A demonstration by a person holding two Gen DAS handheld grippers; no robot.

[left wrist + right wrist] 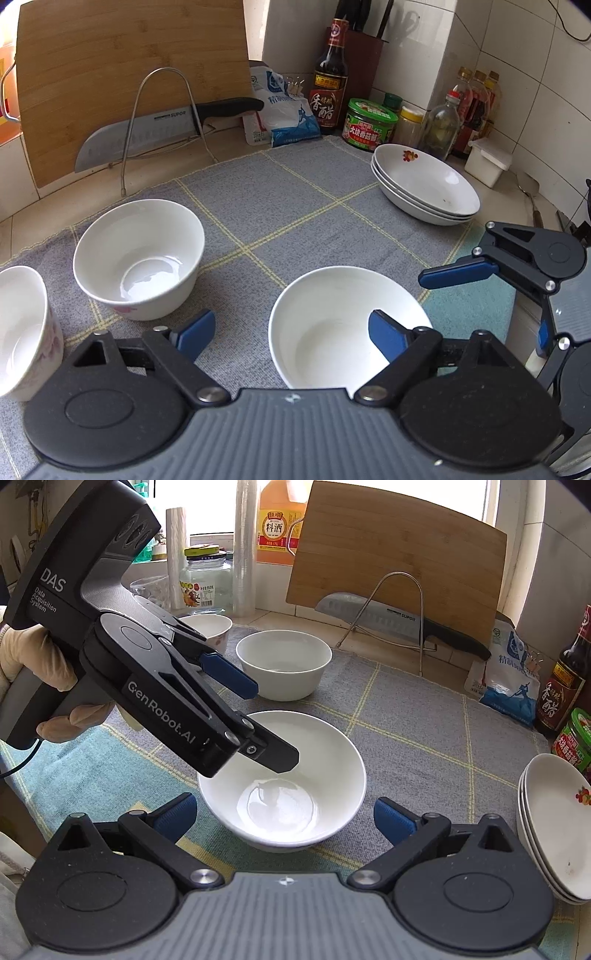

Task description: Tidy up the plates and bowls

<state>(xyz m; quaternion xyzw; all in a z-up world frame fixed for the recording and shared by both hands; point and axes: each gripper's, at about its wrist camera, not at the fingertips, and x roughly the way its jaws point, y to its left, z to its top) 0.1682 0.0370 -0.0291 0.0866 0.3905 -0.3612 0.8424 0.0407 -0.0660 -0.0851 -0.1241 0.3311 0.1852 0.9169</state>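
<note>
A plain white bowl point(332, 317) point(295, 782) sits on the grey checked cloth point(258, 206). My left gripper point(291, 332) point(264, 723) is open, one finger over the bowl's inside and the other outside its rim. My right gripper point(284, 818) point(480, 295) is open and empty, just in front of the same bowl. A flowered white bowl point(140, 258) point(284, 664) stands behind, another point(22, 332) point(210, 627) further left. Three stacked white plates point(424, 184) point(557, 830) lie at the right.
A bamboo cutting board point(129, 74) and a knife point(155, 129) lean on a wire rack at the back. Vinegar bottle point(330, 81), salt bag point(280, 107), jars and oil bottles point(476, 103) crowd the back right corner. A teal cloth point(92, 775) lies at the near side.
</note>
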